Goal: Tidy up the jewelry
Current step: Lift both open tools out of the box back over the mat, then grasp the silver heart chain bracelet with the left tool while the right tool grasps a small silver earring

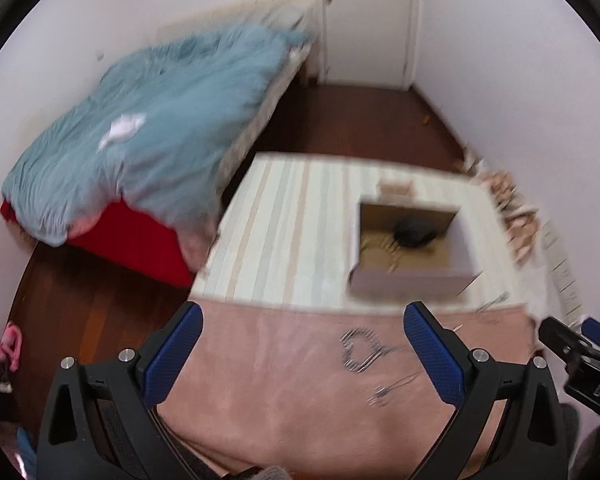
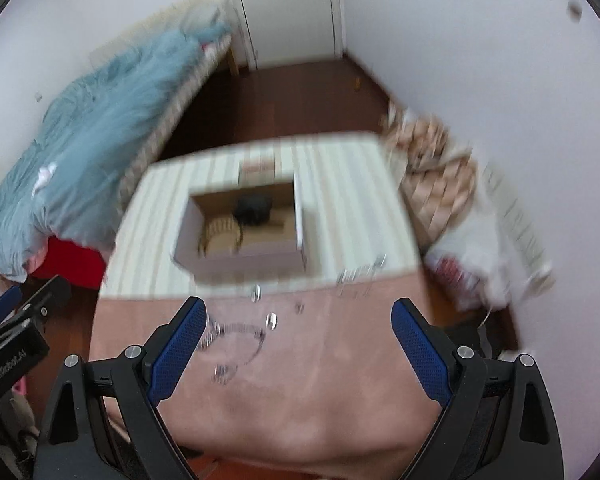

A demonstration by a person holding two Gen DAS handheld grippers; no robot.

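Observation:
Both views are blurred by motion. An open cardboard box [image 1: 410, 240] [image 2: 244, 232] stands on the striped tablecloth; a dark item [image 1: 414, 232] [image 2: 254, 208] and a light ring-shaped piece [image 2: 220, 234] lie inside. Silver jewelry lies loose on the pink cloth [image 1: 300, 380] [image 2: 320, 360]: a chain bracelet [image 1: 360, 352] [image 2: 236, 338], small pieces [image 1: 384, 392] [image 2: 272, 320] and a cluster [image 2: 358, 276] near the box. My left gripper [image 1: 302, 354] is open above the pink cloth, the bracelet between its fingers. My right gripper [image 2: 298, 350] is open, the bracelet by its left finger.
A bed with a blue blanket [image 1: 152, 128] [image 2: 100, 120] stands left of the table. A patterned cloth pile [image 1: 508, 208] [image 2: 432, 160] lies at the right by the wall. The brown floor [image 1: 360, 120] and a white door [image 2: 288, 8] lie beyond.

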